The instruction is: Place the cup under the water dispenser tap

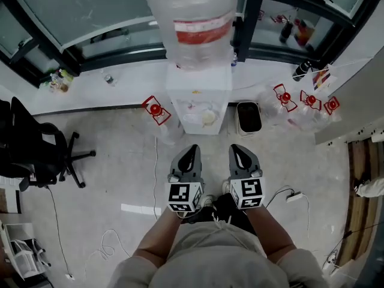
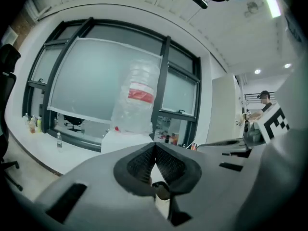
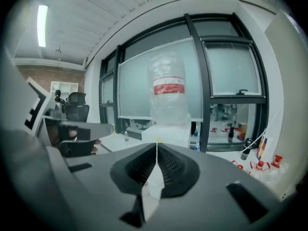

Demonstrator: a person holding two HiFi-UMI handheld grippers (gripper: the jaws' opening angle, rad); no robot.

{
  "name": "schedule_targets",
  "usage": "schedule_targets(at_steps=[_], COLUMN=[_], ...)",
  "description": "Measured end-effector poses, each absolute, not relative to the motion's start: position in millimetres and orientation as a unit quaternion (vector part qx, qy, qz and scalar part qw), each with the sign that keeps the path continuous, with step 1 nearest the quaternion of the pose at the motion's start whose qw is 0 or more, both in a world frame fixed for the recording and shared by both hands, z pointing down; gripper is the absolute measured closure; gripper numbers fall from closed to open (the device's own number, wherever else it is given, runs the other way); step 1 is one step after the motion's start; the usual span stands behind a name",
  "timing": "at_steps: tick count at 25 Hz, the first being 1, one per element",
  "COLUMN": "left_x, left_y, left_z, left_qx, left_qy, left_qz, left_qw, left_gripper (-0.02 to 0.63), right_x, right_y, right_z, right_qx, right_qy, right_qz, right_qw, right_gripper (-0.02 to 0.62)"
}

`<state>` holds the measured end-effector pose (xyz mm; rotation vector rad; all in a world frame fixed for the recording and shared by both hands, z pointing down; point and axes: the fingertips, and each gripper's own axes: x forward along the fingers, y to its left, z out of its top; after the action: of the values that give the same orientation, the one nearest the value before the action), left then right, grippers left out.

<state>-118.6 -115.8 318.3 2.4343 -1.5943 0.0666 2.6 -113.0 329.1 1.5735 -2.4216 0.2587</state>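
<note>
The white water dispenser (image 1: 198, 92) stands against the window wall with a large clear bottle (image 1: 191, 17) on top. In its front recess sits a pale round thing that looks like a cup (image 1: 208, 118). My left gripper (image 1: 190, 152) and right gripper (image 1: 237, 149) are held side by side in front of my body, well short of the dispenser, and both point at it. Both have their jaws shut, with nothing between them. In the left gripper view the bottle (image 2: 137, 97) rises above the closed tips (image 2: 154, 144). The right gripper view shows the bottle (image 3: 168, 88) straight ahead over the closed tips (image 3: 157, 143).
A black office chair (image 1: 36, 152) stands at the left. A dark bin (image 1: 248, 117) sits right of the dispenser. Empty red-capped bottles lie at its left (image 1: 157, 110) and at the right (image 1: 300, 101). Cables and a plug (image 1: 294, 195) lie on the floor.
</note>
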Motion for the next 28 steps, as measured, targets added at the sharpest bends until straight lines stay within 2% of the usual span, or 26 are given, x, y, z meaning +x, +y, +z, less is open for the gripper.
schedule_targets(at_steps=[5,12,28], left_x=[-115.7,-123.1,-126.6], left_y=[-110.8,-107.2,-99.4], left_z=[265.4,202.5,175.7], left_qx=[0.852,0.863,0.863], left_qy=[-0.514,-0.505,-0.504], left_qz=[-0.011,-0.014,-0.019], left_qw=[0.104,0.012,-0.024], left_gripper=[0.587,0.588,0.588], right_x=[-8.5,2.2,-17.8], right_y=[-98.6,-95.7,-97.6], right_z=[288.1,251.7,229.2], right_qx=[0.542,0.56,0.538], right_qy=[-0.832,-0.824,-0.84], right_qz=[0.058,0.041,0.021], right_qw=[0.098,0.076,0.066], right_gripper=[0.566,0.568,0.568])
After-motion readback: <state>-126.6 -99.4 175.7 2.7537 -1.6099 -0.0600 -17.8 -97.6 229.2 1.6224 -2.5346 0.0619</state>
